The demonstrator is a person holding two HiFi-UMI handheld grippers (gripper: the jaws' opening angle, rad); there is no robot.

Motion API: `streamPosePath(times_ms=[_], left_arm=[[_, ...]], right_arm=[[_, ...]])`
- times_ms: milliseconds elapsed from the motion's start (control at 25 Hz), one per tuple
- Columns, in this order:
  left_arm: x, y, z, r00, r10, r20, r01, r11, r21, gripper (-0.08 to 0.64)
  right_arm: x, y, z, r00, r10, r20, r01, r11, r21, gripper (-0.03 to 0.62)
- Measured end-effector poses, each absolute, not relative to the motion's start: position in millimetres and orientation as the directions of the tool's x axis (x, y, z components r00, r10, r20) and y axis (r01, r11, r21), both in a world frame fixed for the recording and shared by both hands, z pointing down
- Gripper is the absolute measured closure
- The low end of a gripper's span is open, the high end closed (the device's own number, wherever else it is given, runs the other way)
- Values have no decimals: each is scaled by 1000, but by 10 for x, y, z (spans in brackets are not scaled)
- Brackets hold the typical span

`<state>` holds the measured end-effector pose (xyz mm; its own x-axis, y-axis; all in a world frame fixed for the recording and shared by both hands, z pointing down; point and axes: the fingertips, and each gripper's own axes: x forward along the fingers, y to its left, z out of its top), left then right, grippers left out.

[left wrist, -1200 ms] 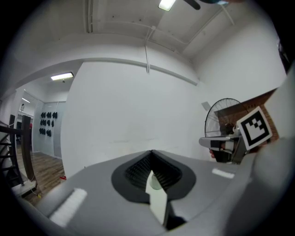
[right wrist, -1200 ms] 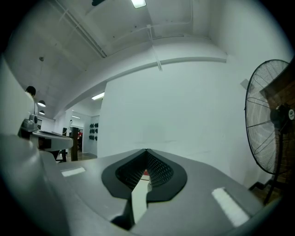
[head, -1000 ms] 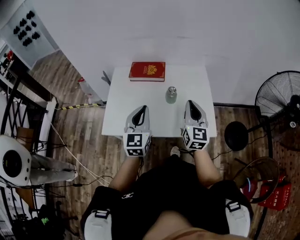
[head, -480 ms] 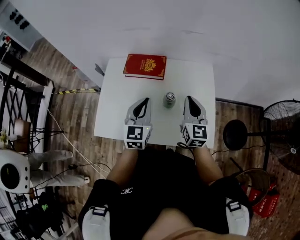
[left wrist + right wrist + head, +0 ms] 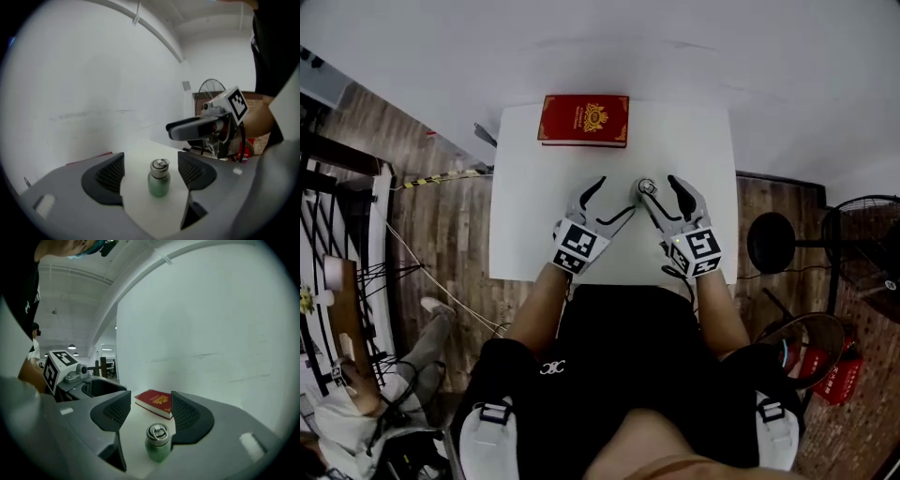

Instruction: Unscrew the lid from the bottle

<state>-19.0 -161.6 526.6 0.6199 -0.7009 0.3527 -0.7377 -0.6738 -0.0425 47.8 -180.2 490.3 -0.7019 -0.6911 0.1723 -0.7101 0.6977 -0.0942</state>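
Observation:
A small green bottle (image 5: pixel 646 191) with a metal lid (image 5: pixel 158 432) stands upright on the white table (image 5: pixel 534 206), a little right of its middle. My left gripper (image 5: pixel 615 199) points at it from the left. Its jaws are opening, and the bottle (image 5: pixel 158 178) stands between them, clear of both pads. My right gripper (image 5: pixel 663 194) comes in from the right, its jaws opening too. The bottle (image 5: pixel 157 446) sits low between those jaws, close to the right-hand one, and I see no pad pressing on it.
A red book (image 5: pixel 583 120) lies flat at the table's far edge, behind the bottle. Past the table's right edge stand a fan (image 5: pixel 866 246) and a round black base (image 5: pixel 771 243) on the wooden floor. A white wall runs behind the table.
Both grippers have moved forward and turned inward toward the bottle, and their jaws have gone from shut to open. The bottle now stands between both pairs of jaws.

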Motion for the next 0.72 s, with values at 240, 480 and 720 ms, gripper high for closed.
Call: streamPosePath(times_ms=[240, 480, 720], left_arm=[[19, -1660, 5836, 706, -554, 441, -606, -795, -29, 170], [181, -1731, 6296, 769, -428, 474, -501, -865, 32, 169], [369, -1815, 6468, 829, -344, 442, -418, -905, 80, 170]], right_arm=[[346, -1807, 5431, -671, -651, 357, -718, 690, -92, 328], [325, -1942, 5771, -572, -668, 476, -775, 630, -47, 328], [346, -1974, 6043, -491, -627, 605, -794, 607, -15, 330]])
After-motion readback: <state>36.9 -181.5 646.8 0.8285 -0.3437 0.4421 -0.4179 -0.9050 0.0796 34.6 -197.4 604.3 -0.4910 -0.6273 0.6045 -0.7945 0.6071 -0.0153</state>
